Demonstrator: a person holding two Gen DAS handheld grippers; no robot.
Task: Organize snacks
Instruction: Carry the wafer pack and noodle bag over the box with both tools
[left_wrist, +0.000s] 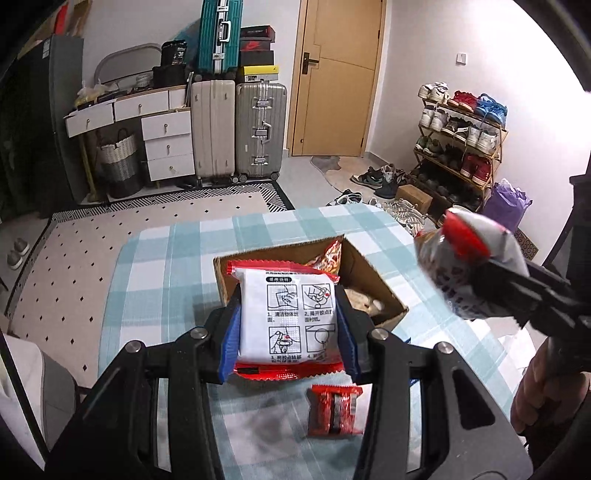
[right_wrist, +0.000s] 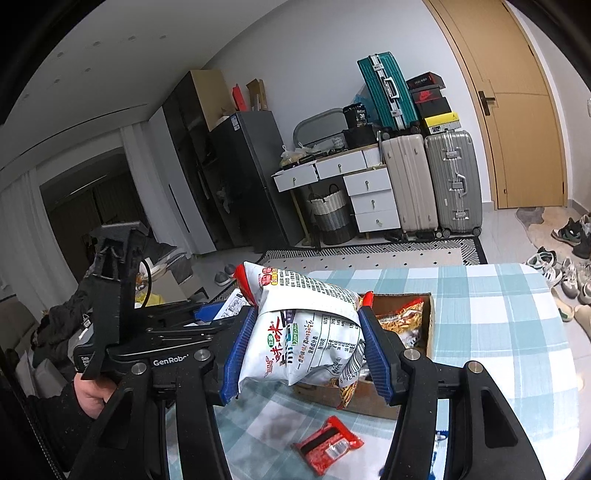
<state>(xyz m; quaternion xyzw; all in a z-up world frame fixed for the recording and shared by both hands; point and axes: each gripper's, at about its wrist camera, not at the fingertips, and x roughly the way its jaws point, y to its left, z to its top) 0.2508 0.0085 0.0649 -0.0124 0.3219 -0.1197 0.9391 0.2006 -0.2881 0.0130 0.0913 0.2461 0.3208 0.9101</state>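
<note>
Surface (left_wrist: 177, 266) under a checked cloth carries the open cardboard box (left_wrist: 369, 280), just ahead of and below both loads. Right hand-held gripper (right_wrist: 306, 347) clamps the white snack bag (right_wrist: 306, 332) crosswise, nearest the box's near wall. Left hand-held gripper (left_wrist: 288, 325) pinches the flat white packet (left_wrist: 288, 317) upright. Small red packet (left_wrist: 334, 410) lies nearer the person.

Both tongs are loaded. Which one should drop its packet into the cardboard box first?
Left, probably. The left tongs hold the flat white packet right in front of the cardboard box opening. The right tongs grip a bulkier snack bag, off to the box's side.
</note>
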